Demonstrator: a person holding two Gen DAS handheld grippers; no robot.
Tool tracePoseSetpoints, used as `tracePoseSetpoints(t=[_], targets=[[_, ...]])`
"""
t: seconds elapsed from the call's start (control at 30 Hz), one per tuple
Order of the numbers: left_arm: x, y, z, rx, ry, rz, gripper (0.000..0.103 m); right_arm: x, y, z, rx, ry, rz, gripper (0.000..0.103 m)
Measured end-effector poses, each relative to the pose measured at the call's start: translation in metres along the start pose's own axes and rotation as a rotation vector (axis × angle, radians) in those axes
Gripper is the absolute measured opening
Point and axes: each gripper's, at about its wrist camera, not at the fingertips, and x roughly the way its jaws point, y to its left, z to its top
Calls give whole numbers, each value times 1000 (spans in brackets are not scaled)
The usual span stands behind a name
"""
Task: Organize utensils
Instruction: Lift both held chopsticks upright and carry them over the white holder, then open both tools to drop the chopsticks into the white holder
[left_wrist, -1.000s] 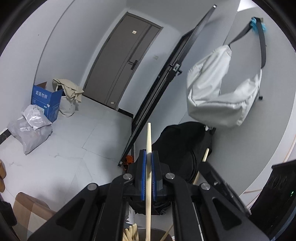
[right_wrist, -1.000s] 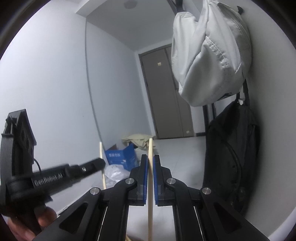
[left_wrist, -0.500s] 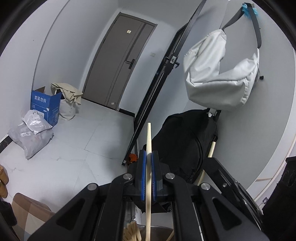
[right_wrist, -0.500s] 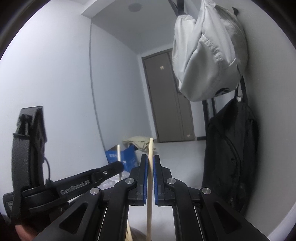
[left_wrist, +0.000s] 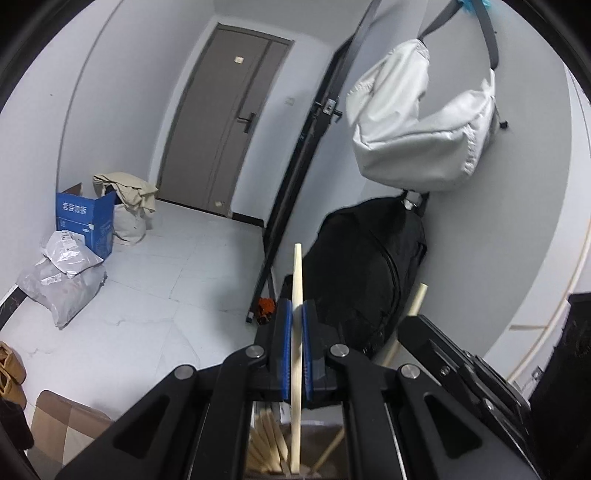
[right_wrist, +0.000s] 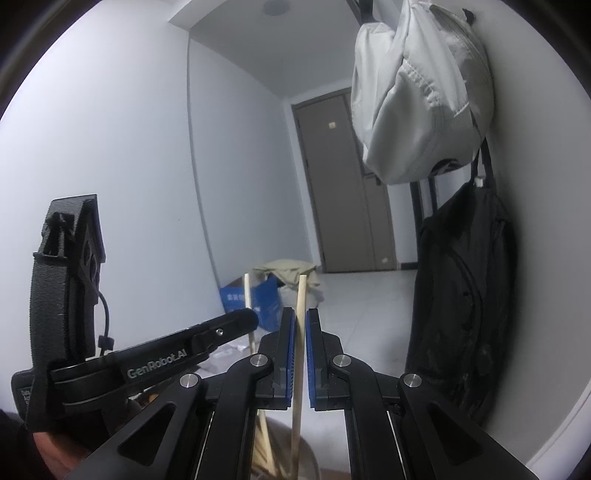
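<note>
My left gripper (left_wrist: 294, 306) is shut on a pale wooden chopstick (left_wrist: 297, 266) that stands upright between its blue pads. The stick's lower end reaches into a brownish holder (right_wrist: 314, 458) under the grippers, where several more chopsticks (left_wrist: 264, 443) lean. My right gripper (right_wrist: 301, 314) is shut on a second upright chopstick (right_wrist: 302, 291), which also runs down into the holder. In the right wrist view the left gripper (right_wrist: 243, 317) sits close on the left with its chopstick (right_wrist: 247, 291). In the left wrist view the right gripper's body (left_wrist: 443, 350) and its stick (left_wrist: 419, 295) show on the right.
A black backpack (left_wrist: 365, 280) and a grey bag (left_wrist: 417, 140) hang on the wall to the right. A black frame (left_wrist: 295, 162) leans there. On the tiled floor far left stand a blue box (left_wrist: 86, 221) and grey parcels (left_wrist: 62, 280). A grey door (left_wrist: 225, 122) is behind.
The left gripper has rolled a little, so the room turns in its view. In the right wrist view the left gripper has come nearer and higher. Both stay shut on their chopsticks.
</note>
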Motion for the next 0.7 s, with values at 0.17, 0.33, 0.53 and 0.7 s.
tracePoseSetpoints(t=[0.17, 0.33, 0.53, 0.7], targets=[[-4, 1, 2, 8, 51, -23, 1, 4, -2, -3, 19, 46, 24, 5], [-5, 3, 4, 27, 115, -48, 1, 7, -5, -5, 55, 83, 52, 6], [-9, 3, 1, 54, 176, -71, 1, 18, -2, -12, 60, 165, 68, 7], [-13, 8, 0, 48, 236, -87, 1, 18, -5, -16, 95, 195, 36, 8]])
